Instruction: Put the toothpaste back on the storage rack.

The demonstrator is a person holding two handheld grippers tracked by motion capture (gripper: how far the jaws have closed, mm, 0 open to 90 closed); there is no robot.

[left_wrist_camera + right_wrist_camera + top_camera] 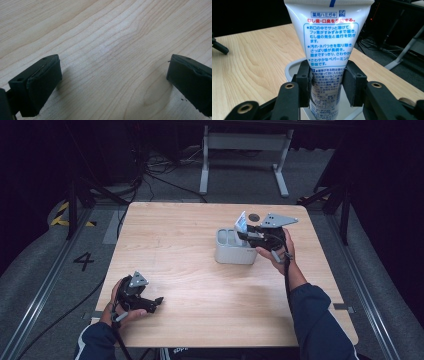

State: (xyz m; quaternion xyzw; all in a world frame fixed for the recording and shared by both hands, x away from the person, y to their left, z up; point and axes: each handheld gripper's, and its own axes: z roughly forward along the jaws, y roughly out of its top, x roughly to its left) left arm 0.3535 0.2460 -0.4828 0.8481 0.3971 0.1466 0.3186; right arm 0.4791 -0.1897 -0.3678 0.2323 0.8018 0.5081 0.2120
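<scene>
Tabletop (190,285): light wood with clear grain, square, and it carries everything here; dark floor and cables are around it.
Holder (235,252): a grey-white box with open compartments on top, standing on the right half of the tabletop, near the far side. In the right gripper view its pale rim (290,68) is directly under the tube.
Tube (329,37): white, with blue and red Japanese print, flat crimped end up and narrow end down. It stands upright, and its lower part goes down inside the rim of the holder. In the high view it rises from the right end of the holder (241,224).
Right hand-held gripper (326,85): clamped on the lower part of the tube, one black pad on each side. The right hand (277,251) holds it just beside the holder.
Left hand-held gripper (113,82): jaws wide apart, nothing between them, bare wood below. It rests in the left hand (127,302) at the near left corner of the tabletop, well apart from the holder.
</scene>
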